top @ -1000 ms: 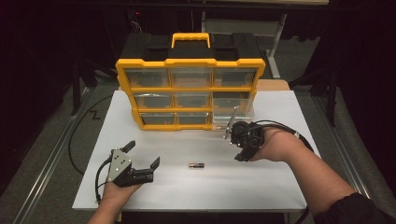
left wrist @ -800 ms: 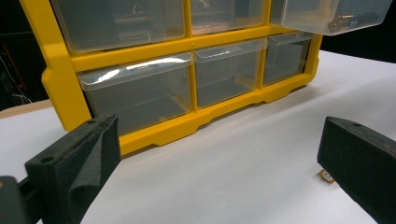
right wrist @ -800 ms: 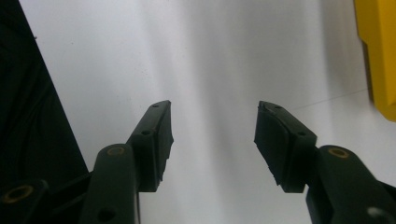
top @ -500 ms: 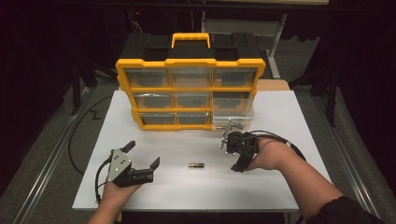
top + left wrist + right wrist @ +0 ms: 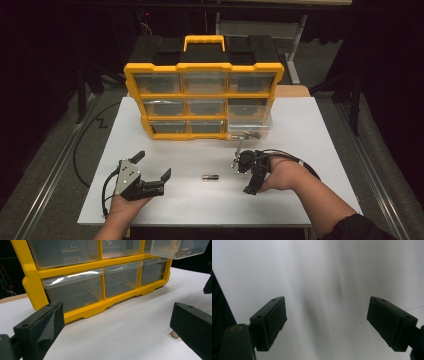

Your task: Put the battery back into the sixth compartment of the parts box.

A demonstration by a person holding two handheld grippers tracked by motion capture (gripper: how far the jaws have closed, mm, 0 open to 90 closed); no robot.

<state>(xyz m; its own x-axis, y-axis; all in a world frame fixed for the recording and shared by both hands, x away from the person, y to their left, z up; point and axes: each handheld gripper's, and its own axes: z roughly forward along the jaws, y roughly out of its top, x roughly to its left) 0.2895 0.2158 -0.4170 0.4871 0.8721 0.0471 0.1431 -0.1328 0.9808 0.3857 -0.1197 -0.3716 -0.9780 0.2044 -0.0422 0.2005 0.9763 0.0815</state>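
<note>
A yellow organiser (image 5: 203,71) with clear drawers stands at the back of the white table (image 5: 310,125). Its bottom right drawer (image 5: 250,128) (image 5: 175,248) is pulled out, with small metal parts inside. A small brown cylinder (image 5: 210,177) (image 5: 174,334) lies on the table between my two grippers. My left gripper (image 5: 152,165) (image 5: 116,325) rests open at the front left, facing the organiser. My right gripper (image 5: 242,175) (image 5: 327,322) sits low over the table right of the cylinder; its jaws have just been opening and stand wide with nothing between them.
A black case (image 5: 165,47) sits behind the organiser. Cables (image 5: 295,159) trail from both grippers across the table. Dark floor and metal rails (image 5: 45,185) surround the table. A wooden strip (image 5: 292,91) shows right of the organiser.
My right hand has come down and toward the table's front, away from the pulled-out drawer, and its jaws stand wider. The left gripper has kept still.
</note>
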